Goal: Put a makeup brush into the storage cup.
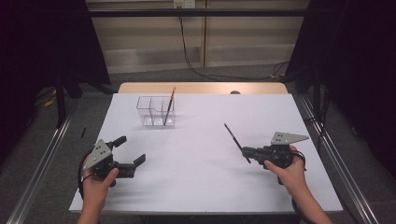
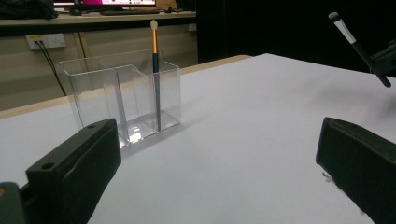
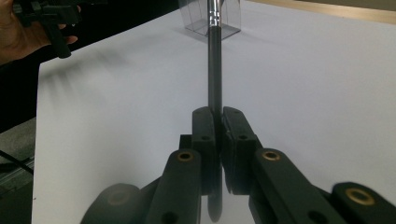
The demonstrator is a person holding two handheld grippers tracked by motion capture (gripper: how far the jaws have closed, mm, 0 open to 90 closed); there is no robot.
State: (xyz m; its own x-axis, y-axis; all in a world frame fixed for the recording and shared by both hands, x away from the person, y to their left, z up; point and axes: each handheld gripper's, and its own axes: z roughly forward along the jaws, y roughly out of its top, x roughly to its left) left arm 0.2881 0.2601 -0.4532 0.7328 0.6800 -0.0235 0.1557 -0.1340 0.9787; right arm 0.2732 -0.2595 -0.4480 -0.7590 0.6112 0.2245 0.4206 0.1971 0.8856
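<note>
While your right hand-held gripper [image 1: 246,152] is clamped on it, the black-handled brush [image 1: 235,140] stands clear of the table [image 1: 196,182], gripped near its lower end between jaws pressed together, its shaft slanting up and away toward the far left; the right gripper view shows that shaft [image 3: 215,70] rising straight from between the closed pads. Second item: a gold-banded brush [image 1: 169,106] with dark handle, leaning in the rightmost compartment of the clear organizer [image 1: 150,112], tip up above the rim. The organizer, transparent and divided into compartments, sits on the far left part of the table, well apart from the held brush. Your left hand-held gripper [image 1: 130,153] rests at the near left of the table, its jaws standing wide apart with nothing between them, pointed toward the organizer in the left gripper view. Table surface white, with a wooden edge at its far side.
</note>
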